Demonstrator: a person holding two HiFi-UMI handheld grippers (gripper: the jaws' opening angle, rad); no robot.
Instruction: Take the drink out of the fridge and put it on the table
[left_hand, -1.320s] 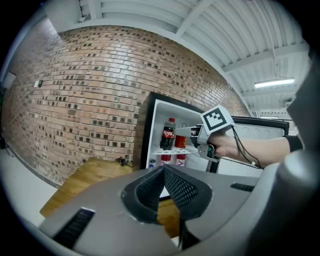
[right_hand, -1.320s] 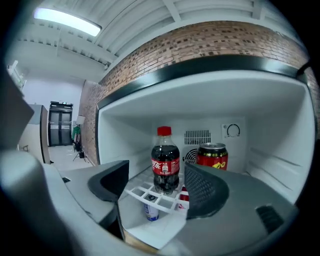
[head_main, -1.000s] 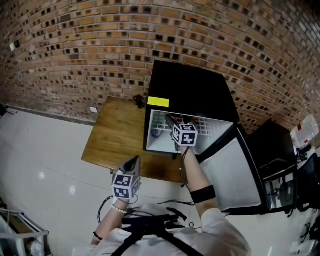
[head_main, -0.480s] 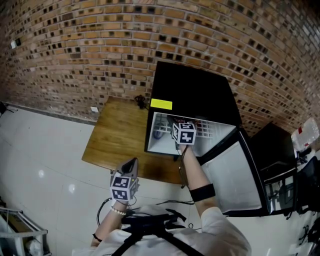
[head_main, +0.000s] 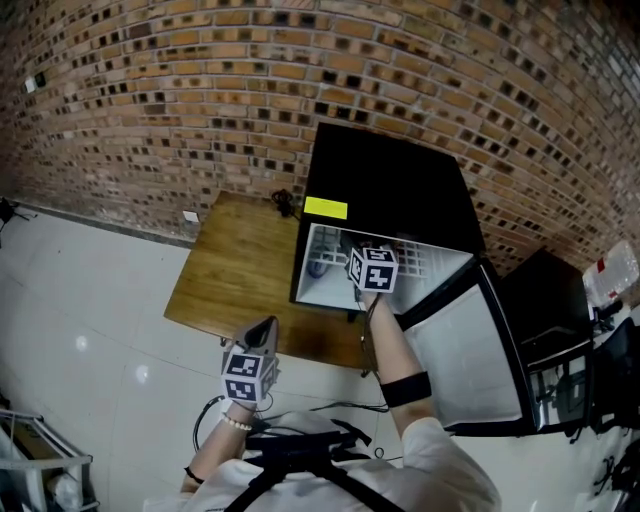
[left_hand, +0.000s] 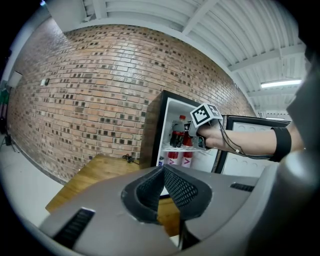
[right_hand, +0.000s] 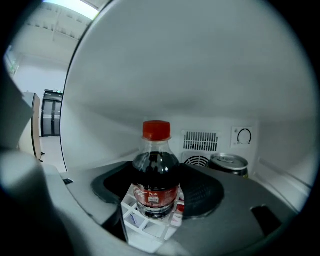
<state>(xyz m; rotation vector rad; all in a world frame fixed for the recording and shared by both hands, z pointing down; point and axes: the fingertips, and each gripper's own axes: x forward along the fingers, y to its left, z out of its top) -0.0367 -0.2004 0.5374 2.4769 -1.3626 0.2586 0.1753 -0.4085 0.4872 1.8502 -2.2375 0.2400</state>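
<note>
Drink bottle (right_hand: 156, 170): red cap, dark cola, upright on the white wire shelf (right_hand: 142, 227) inside the fridge (head_main: 385, 180); long axis vertical, crosswise to the line along which the jaws close; set squarely between the jaws of the right gripper (right_hand: 159, 197), hence within reach of the right arm alone.

Nearest the body, left gripper (left_hand: 162, 192): jaws brought together on nothing; held low by the near edge of the wooden table (head_main: 225, 270); well apart from both fridge and bottle.

Farther out, right gripper: reaching past the open door (head_main: 465, 345) onto the upper shelf; jaws wide and closing, one pad on each flank of the bottle at label height; no firm press evident yet, a thin gap apparent on the left flank.

Beyond the bottle, can (right_hand: 229, 165): at the back right, near the vent grille; apart from the jaws, clear of the closing path.

Judged requirement of the coming move: squeeze completed at label height, bottle kept upright, drawn straight back through the door opening; bare table top lying to the fridge's left.
</note>
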